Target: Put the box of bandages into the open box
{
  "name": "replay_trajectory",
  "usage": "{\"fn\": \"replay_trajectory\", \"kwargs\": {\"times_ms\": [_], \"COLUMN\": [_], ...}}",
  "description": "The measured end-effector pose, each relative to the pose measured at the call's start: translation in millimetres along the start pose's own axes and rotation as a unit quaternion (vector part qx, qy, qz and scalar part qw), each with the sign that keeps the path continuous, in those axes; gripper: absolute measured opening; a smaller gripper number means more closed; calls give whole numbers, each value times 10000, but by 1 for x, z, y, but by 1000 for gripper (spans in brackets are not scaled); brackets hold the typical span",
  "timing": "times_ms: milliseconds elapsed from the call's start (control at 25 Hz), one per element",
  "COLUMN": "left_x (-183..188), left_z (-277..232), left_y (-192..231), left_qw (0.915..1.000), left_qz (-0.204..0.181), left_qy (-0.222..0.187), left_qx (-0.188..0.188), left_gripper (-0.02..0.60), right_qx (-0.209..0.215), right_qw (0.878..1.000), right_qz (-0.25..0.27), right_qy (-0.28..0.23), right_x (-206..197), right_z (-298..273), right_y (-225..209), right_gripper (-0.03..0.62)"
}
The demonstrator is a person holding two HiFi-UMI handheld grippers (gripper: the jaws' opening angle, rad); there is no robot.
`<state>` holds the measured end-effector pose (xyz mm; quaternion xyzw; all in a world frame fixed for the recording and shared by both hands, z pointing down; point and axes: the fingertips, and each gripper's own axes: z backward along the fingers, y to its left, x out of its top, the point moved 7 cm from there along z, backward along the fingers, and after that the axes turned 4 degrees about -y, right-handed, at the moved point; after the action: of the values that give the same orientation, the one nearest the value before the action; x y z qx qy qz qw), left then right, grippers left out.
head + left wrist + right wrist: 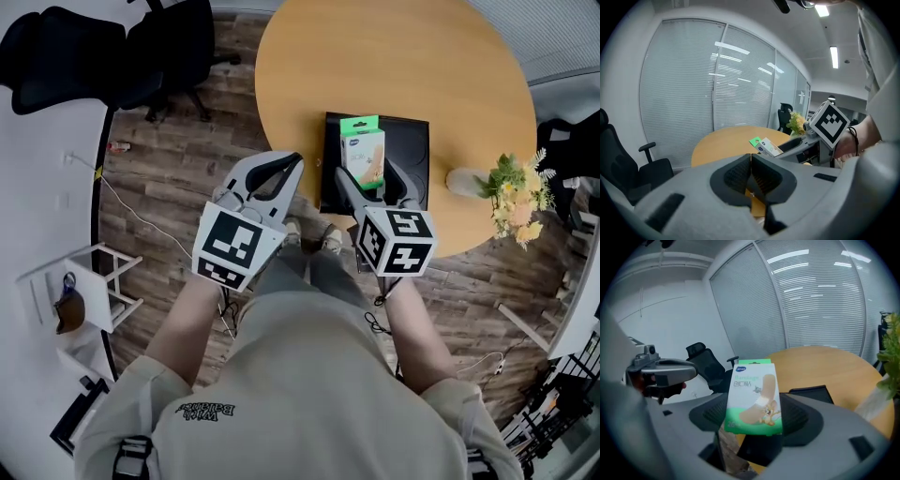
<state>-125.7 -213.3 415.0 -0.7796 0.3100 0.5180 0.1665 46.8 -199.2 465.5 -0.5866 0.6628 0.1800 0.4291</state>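
Green-and-white bandage box (362, 155) is standing upright between the jaws of the right gripper (367, 174), which are clamping it by its lower side edges, printed face showing a cartoon plaster and turned toward that gripper's camera. From the head view the bandage box is hanging over the black open box (412, 148), which is lying at the near edge of the round wooden table (375, 56). The right gripper view is showing the open box further out on the tabletop, apart from the carton, so the carton is not sitting inside it. Left gripper (751, 163) is hovering off the table's near edge, just left of the right gripper, with its jaws pressed together and nothing between them. A bunch of yellow and white flowers (514, 192) is standing at the table's right edge, near the open box but not touching it. A black office chair (159, 56) is standing on the wood-plank floor beyond the table's left edge.
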Motion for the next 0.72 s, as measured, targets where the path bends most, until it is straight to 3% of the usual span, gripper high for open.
{"fn": "replay_trajectory", "kwargs": {"times_ms": [240, 440, 600, 720], "left_x": [-23, -43, -58, -71], "left_z": [-10, -19, -27, -36], "left_y": [2, 4, 5, 4], "left_qw": [9996, 9973, 9961, 9955], "left_qz": [124, 605, 643, 458], "left_qy": [254, 370, 575, 791], "left_qx": [-97, -191, -192, -250], "left_gripper": [25, 25, 25, 25], "right_qx": [-108, -161, -206, -243], "right_qw": [9993, 9978, 9962, 9945], "right_qz": [-68, -102, -184, -275], "right_qy": [341, 635, 828, 983], "right_x": [-22, -40, -51, -60], "right_z": [-20, -37, -48, -59], "right_y": [-7, -15, -20, -24], "right_gripper": [327, 327, 327, 327]}}
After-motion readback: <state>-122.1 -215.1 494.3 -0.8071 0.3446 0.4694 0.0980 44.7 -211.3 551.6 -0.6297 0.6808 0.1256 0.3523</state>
